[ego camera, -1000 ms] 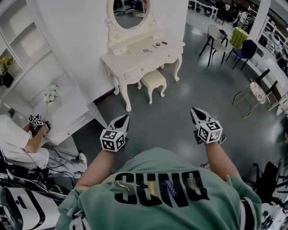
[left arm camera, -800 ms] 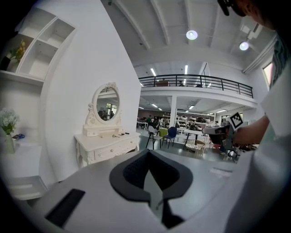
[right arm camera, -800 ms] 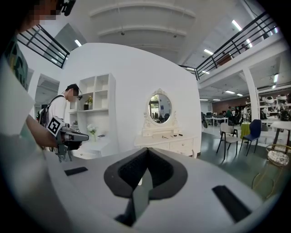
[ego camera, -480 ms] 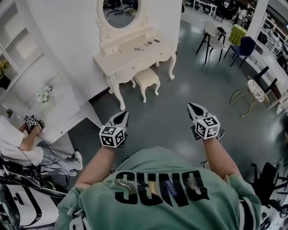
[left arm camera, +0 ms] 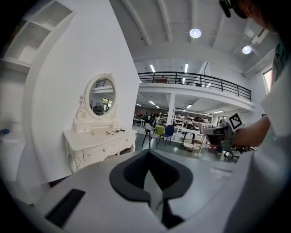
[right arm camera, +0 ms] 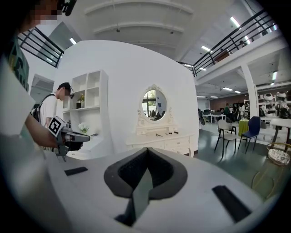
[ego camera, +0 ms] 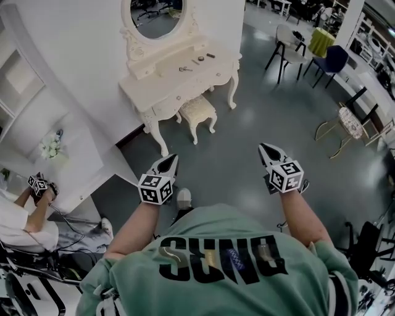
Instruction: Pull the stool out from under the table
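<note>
Since a second ago, the dressing table (ego camera: 179, 77) has slid leftward in your head view, while both grippers stay held out in front of your chest. Grey floor (ego camera: 247, 129) fills the middle of the view, and a curved white wall (ego camera: 80, 68) stands at the far left. The cream dressing table stands against that wall, with an oval mirror (ego camera: 154, 15) rising from its back edge.

The stool (ego camera: 197, 111), cream with a padded seat, stands at the table's near side, tucked partly under it between the table legs. It lies well ahead of both grippers, far across open floor, ahead and a little right of your left gripper (ego camera: 171, 158) and ahead and left of your right gripper (ego camera: 264, 148). Neither gripper touches it.

Each gripper's jaws are pressed together with nothing between them. A few small dark items (ego camera: 196, 61) lie on the tabletop, too small to identify.
</note>
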A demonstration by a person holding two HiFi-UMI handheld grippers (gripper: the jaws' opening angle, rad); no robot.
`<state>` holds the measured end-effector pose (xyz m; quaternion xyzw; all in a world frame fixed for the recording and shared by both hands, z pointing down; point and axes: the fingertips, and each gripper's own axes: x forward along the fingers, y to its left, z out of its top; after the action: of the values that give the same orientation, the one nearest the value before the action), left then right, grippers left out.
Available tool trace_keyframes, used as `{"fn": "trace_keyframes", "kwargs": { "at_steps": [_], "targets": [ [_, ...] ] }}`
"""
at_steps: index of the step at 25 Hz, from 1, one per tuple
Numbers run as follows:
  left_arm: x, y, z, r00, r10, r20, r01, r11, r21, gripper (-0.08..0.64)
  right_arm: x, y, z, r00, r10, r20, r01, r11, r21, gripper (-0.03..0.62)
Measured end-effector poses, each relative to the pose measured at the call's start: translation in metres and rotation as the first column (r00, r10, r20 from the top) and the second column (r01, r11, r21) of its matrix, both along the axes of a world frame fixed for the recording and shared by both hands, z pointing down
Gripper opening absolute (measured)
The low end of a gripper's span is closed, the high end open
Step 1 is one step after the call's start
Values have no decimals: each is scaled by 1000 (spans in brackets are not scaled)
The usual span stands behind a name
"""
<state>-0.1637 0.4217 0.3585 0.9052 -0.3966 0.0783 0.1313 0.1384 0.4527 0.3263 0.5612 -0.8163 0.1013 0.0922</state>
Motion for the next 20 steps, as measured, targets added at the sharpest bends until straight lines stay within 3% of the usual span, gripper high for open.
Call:
{"fn": "trace_keyframes", "kwargs": {
  "at_steps": [5, 13, 20],
  "targets": [
    [-12, -101, 6, 998, 62, -20, -62, 998, 10, 9, -34, -88, 3, 1000, 10, 9, -10, 1000, 4, -6],
    [-39, -262, -7, 984, 176, 8, -176, 984, 13, 9, -89, -235, -12, 998, 55, 0, -55, 998, 6, -6],
    [-56, -362, -16, 980, 196, -25, -196, 981, 13, 9, -106, -333, -19, 996, 85, -7, -85, 996, 0, -6]
  ]
}}
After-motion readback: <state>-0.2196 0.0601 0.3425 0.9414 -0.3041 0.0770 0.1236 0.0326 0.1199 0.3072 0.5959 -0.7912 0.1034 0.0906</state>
